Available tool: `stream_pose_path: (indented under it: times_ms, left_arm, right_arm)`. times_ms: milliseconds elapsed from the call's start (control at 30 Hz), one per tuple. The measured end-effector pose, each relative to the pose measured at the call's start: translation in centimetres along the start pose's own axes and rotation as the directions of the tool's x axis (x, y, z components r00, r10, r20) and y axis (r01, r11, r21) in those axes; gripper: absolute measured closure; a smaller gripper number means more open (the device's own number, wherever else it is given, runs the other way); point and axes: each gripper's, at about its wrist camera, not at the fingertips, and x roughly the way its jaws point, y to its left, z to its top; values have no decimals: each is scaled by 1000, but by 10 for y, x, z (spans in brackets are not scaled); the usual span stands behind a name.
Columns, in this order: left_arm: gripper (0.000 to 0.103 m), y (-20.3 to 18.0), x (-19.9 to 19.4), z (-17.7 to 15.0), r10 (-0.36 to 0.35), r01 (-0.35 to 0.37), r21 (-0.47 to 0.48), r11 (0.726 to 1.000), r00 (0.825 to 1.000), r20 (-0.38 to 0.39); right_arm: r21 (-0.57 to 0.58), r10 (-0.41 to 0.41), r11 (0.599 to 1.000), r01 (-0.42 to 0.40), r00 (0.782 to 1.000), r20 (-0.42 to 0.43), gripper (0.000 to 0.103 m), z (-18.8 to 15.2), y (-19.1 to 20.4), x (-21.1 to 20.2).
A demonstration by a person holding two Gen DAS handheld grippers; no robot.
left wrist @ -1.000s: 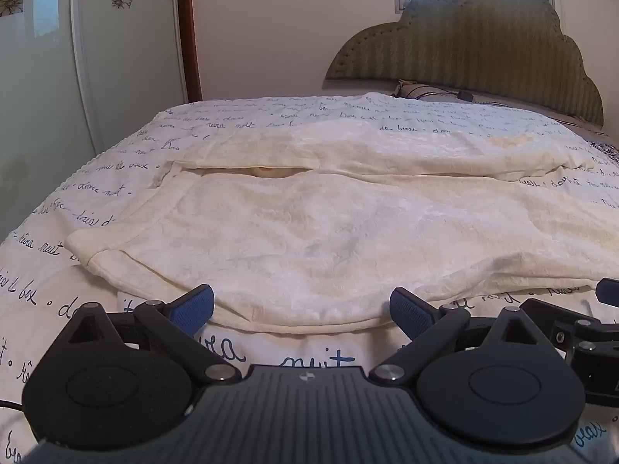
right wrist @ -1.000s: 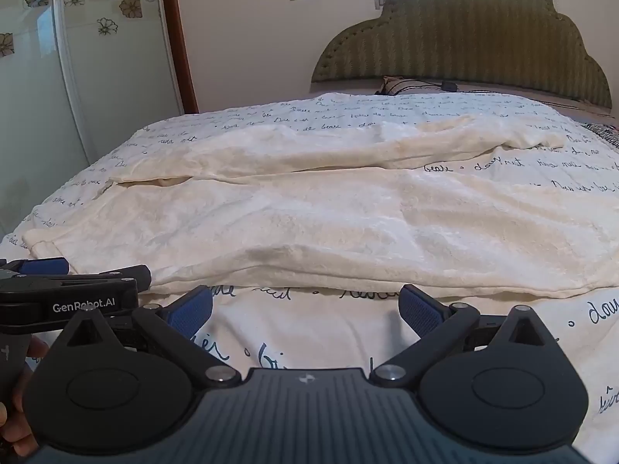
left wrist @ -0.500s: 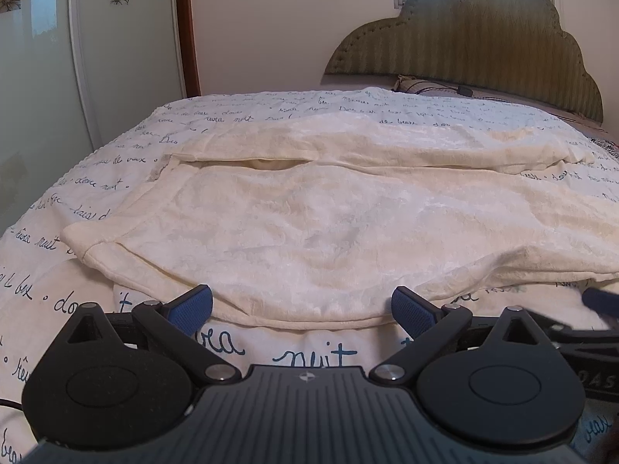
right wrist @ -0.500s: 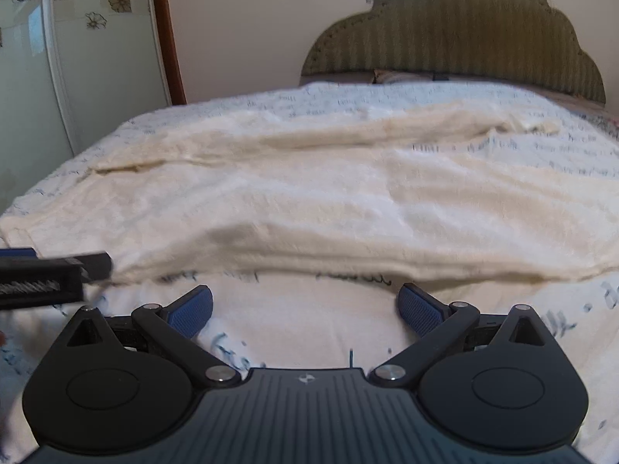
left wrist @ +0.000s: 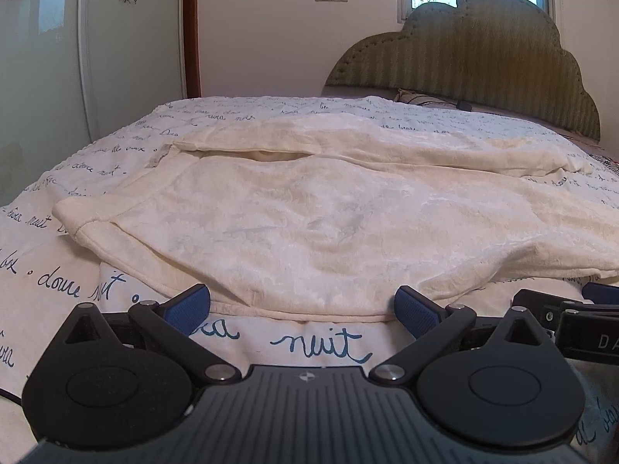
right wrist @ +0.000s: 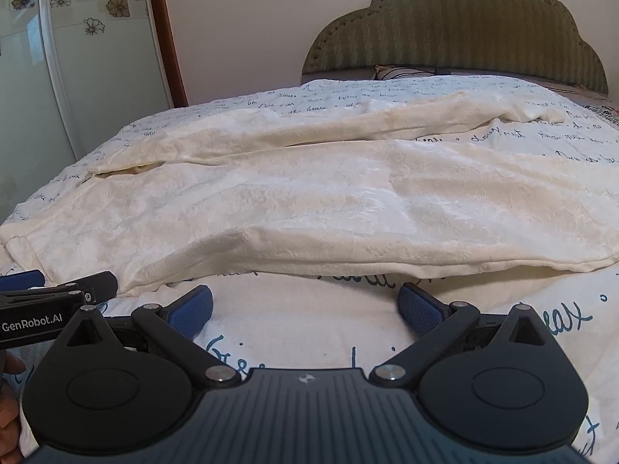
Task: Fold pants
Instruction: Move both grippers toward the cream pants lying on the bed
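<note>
Cream pants [left wrist: 309,212] lie spread across the bed [left wrist: 317,342], waistband at left, legs running right. The left gripper [left wrist: 302,307], jaws wide and empty, faces the near hem; the right gripper [right wrist: 305,305], equally wide, stops just short. Approach step; next, both should pinch the near edge.

left gripper [left wrist: 302,306], right gripper [right wrist: 305,304]: black ribbed bodies, round pivot discs, silver screws, blue textured pads [right wrist: 191,309]; white "genrobot.ai" lettering.
</note>
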Motion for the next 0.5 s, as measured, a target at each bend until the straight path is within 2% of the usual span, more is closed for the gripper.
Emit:
stream_pose_path:
  times_ms: [500]
  left_arm:
    - [0, 2, 0, -2, -9, 9, -14, 1000, 1000, -3]
  right_arm:
    - [-14, -11, 1000, 11, 1000, 0, 0, 1, 1, 0]
